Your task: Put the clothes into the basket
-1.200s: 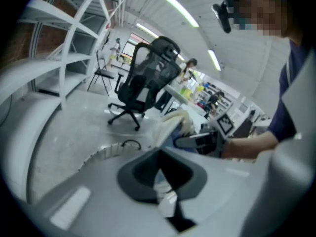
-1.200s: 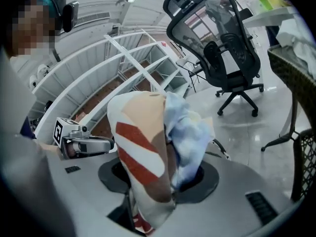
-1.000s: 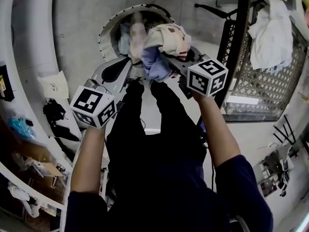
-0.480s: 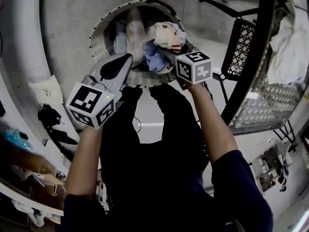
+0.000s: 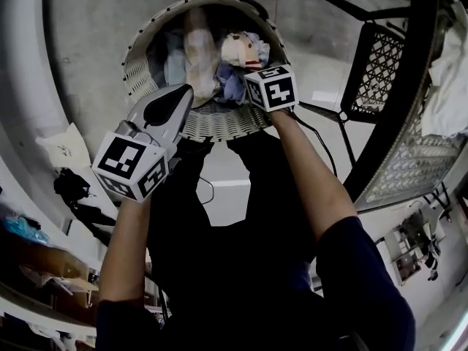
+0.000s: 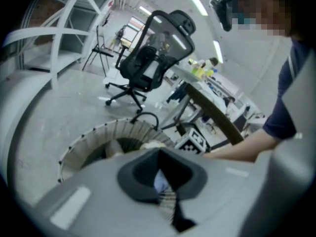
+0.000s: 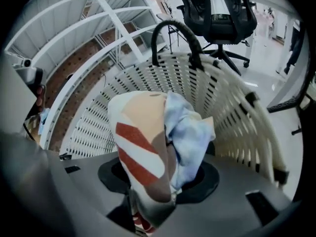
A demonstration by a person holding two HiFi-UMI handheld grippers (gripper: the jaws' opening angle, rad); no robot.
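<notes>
1. Grey concrete floor is seen below. A white slatted basket (image 5: 139, 57) stands on it, with a black office chair (image 6: 150, 53) beyond it and a mesh rack (image 5: 409, 159) off to the right.
2. Several garments (image 5: 196, 50) are seen lying inside the basket.
3. Right gripper (image 5: 248, 75) is pointed steeply down over the basket's near rim. Its jaws are clamped on a bundle (image 7: 153, 142) of cream cloth with red stripes and pale blue cloth.
4. The bundle is held within the basket mouth, above the garments. Contact with them cannot be judged.
5. Left gripper (image 5: 181, 95) is held at the basket's near rim, jaws pressed together, with nothing gripped.
</notes>
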